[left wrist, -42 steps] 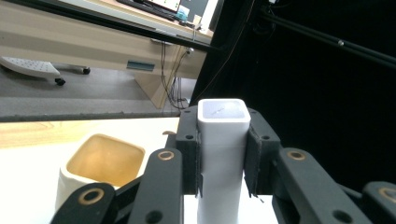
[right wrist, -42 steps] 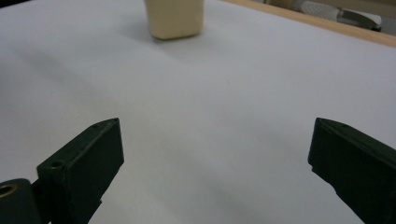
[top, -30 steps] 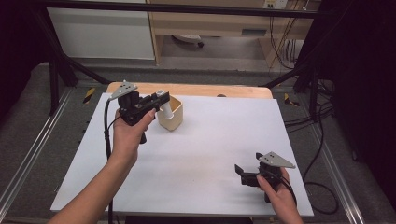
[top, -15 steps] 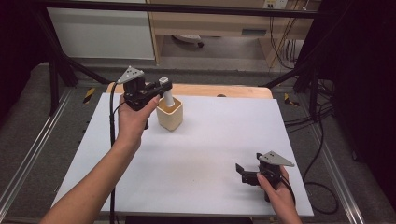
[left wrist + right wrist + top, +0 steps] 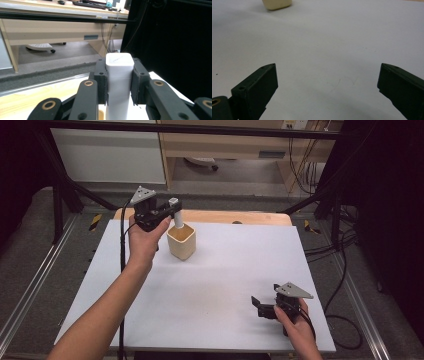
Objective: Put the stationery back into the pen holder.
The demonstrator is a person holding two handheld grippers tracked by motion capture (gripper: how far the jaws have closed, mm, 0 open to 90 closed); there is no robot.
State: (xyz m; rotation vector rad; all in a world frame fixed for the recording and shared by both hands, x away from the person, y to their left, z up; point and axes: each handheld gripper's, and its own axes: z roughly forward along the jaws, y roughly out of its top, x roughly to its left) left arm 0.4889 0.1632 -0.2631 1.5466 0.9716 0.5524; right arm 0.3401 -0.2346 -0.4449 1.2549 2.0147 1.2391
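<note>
A white square-ended block [image 5: 118, 82] stands upright between the jaws of my left gripper [image 5: 172, 211], which is shut on it. In the high view the white block [image 5: 176, 218] hangs over the mouth of a cream square cup [image 5: 181, 242] at the table's far left, its lower end at or just inside the rim. My right gripper [image 5: 262, 307] rests near the front right edge of the table, open with nothing between its jaws. The right gripper view has the cream cup [image 5: 277, 4] far off at the top left.
The white table sheet [image 5: 220, 280] has a wooden strip [image 5: 240, 217] along its far edge. Black frame posts and cables stand to the right of the table. A desk and a chair base stand on the floor beyond.
My left gripper carried the white block away from me and slightly up, bringing it upright over the cream cup. The right gripper stayed where it was.
</note>
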